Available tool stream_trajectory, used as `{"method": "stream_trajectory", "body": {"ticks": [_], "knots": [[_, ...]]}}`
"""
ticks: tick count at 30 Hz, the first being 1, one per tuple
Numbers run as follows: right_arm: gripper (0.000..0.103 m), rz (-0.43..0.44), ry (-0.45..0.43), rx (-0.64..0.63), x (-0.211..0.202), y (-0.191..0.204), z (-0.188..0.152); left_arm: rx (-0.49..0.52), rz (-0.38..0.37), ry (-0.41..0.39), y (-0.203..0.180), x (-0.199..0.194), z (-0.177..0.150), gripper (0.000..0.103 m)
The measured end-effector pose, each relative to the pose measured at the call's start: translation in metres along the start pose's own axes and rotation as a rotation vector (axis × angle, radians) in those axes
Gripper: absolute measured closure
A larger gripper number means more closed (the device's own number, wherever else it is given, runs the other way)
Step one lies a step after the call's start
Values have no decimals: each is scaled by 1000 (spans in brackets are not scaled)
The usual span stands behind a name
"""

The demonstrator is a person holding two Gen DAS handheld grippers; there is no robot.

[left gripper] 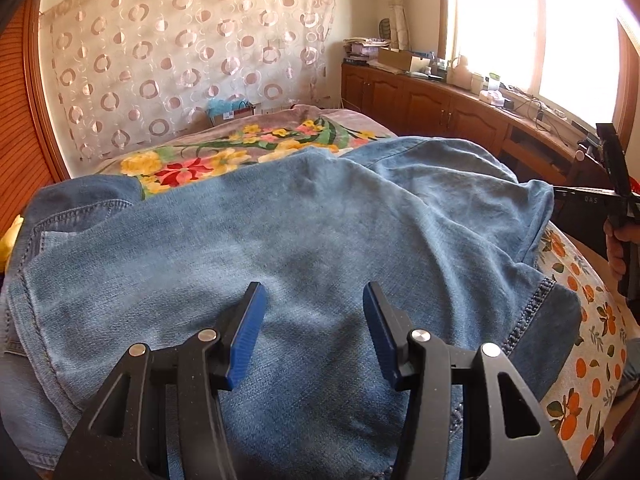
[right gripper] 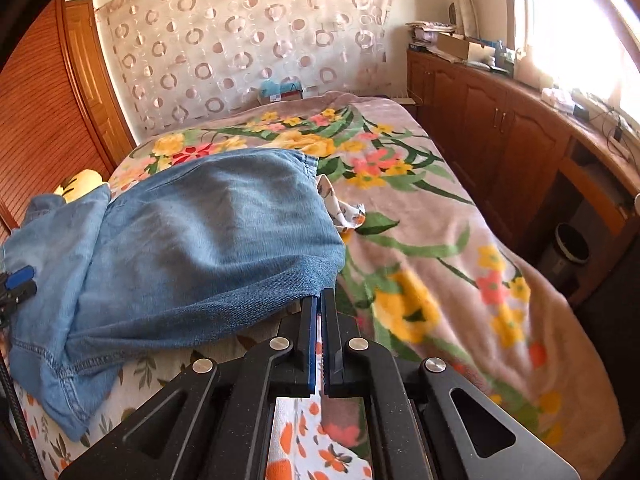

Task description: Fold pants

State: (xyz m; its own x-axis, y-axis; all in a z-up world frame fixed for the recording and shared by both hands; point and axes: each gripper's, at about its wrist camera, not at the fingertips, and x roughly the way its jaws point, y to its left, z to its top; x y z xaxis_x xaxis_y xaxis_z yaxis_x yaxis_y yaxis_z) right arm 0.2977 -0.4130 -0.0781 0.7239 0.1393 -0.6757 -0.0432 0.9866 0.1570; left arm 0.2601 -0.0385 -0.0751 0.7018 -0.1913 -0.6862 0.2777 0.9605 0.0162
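Left gripper [left gripper: 314, 334]: jaws apart, hovering just over the pants [left gripper: 280, 248], gripping nothing. Right gripper [right gripper: 320, 344]: jaws together, clamped on the pants' hem corner, cloth pinched between the blue pads [right gripper: 310, 344].

Pants: blue denim, lying across the near end of the bed [right gripper: 460, 240], partly on an orange-print sheet [right gripper: 300, 440] at the near edge, floral blanket [right gripper: 400, 184] beyond. Waist end with pocket stitching toward the bed's left side; the leg end is doubled and rumpled, so apparently mid-fold.

Step, as judged: right gripper carrying the leg hem across toward the waist. Next move likely needs the left jaws to pin or grab the cloth while the right lays the hem down flat and square.

Further back: patterned curtain [left gripper: 180, 60] on the wall, wooden cabinets [left gripper: 440, 100] under the window.
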Motion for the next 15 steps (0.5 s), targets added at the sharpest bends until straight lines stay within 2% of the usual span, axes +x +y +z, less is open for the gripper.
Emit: {"method": "stream_trajectory", "body": {"ticks": [7,11,15], "knots": [[103,1,-29,10,-3,5,3,-14,8,-13,0,-15,-1,51],[103,22,-82,9,-15,14,11,-30,9,-32,3,-30,-3,51],[103,66,-156,-27,-36,40,25,-34,22,-54,7,-46,-6,51]]}}
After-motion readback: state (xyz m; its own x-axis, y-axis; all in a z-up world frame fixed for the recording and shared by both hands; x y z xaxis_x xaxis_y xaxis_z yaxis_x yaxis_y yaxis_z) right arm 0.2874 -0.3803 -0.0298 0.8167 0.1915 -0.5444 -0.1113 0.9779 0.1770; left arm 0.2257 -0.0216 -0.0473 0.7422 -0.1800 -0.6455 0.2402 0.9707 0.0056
